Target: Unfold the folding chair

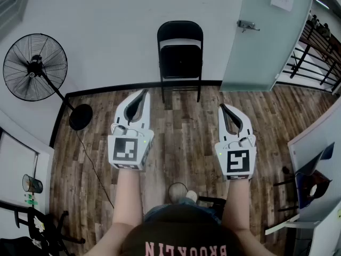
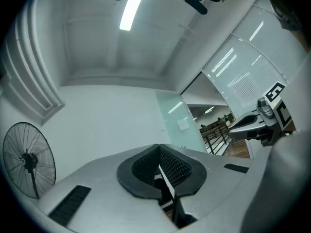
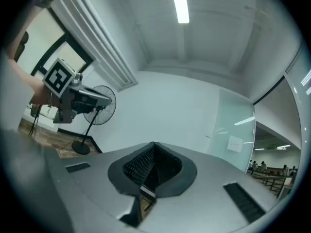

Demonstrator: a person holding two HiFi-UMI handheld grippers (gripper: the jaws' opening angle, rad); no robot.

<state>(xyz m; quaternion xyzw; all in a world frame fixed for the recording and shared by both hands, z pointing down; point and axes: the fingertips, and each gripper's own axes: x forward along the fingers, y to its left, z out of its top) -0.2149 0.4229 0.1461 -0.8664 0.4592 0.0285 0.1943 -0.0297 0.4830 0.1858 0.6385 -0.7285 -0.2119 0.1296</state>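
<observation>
Nearest my head camera I am seeing the person's dark top (image 1: pixel 178 238) filling the lower edge, with both bare forearms reaching forward from it; I am noting the left gripper (image 1: pixel 144 93) and the right gripper (image 1: pixel 222 106) being held side by side over the wooden floor (image 1: pixel 184 143), each pointing toward the far wall; in the left gripper view I am reading the left gripper's (image 2: pixel 158 147) jaws as clenched tip to tip with nothing between the pads; in the right gripper view the right gripper (image 3: pixel 154 144) is showing the same, jaws pressed together and gripping nothing; each gripper is also appearing in the other's view, off to the side and apart. I am locating the folding chair (image 1: pixel 180 57) ahead of both grippers and well apart from them, a black chair standing upright against the white wall (image 1: pixel 117 31), its seat panel appearing to lie flat up against the back; neither gripper is touching it. A pedestal fan (image 1: pixel 35 66) is standing to the left by the wall; a frosted glass door (image 1: pixel 266 36) is standing to the right of the chair, with a dark railing (image 1: pixel 314 55) beyond it.
</observation>
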